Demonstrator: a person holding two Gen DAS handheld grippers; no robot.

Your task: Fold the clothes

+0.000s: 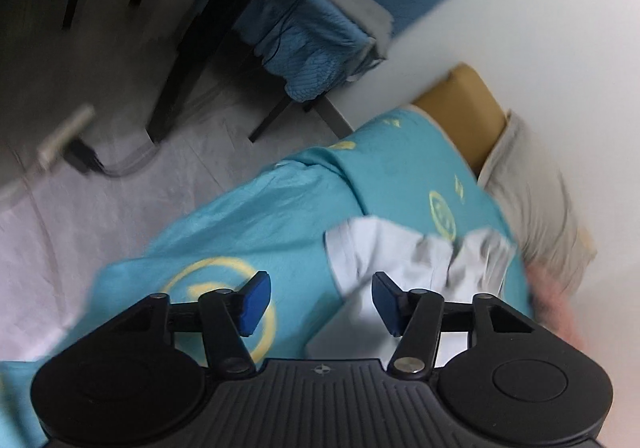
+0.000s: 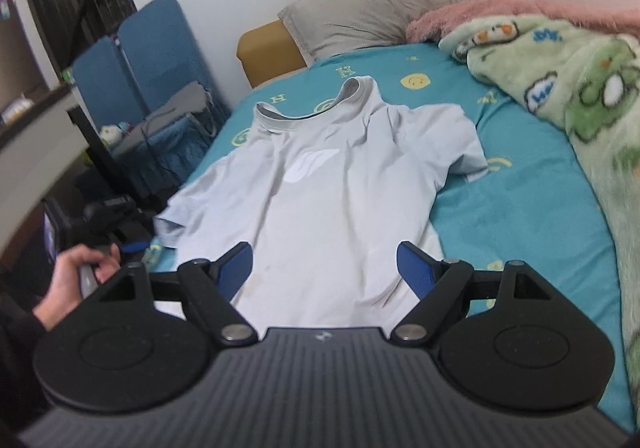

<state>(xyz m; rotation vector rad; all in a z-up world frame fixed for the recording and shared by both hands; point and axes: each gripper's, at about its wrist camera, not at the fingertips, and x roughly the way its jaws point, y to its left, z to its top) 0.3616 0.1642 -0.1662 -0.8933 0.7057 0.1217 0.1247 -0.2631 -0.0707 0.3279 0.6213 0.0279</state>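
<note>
Pale grey T-shirt (image 2: 320,183) lies spread flat, collar toward pillow (image 2: 372,15), on teal bedsheet (image 2: 520,207); right gripper (image 2: 325,268) hovers above hem, jaws apart; left gripper (image 1: 321,302) near sleeve, jaws parted, gripping nothing

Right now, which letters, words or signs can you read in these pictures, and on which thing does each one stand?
"H": bed sheet, yellow letter left of the T-shirt collar.
"N": sheet, above the collar.
Other yellow letters on the sheet: too blurred.
Green blanket: blue lettering, unreadable.
T-shirt: white leaf logo, no words.
</note>
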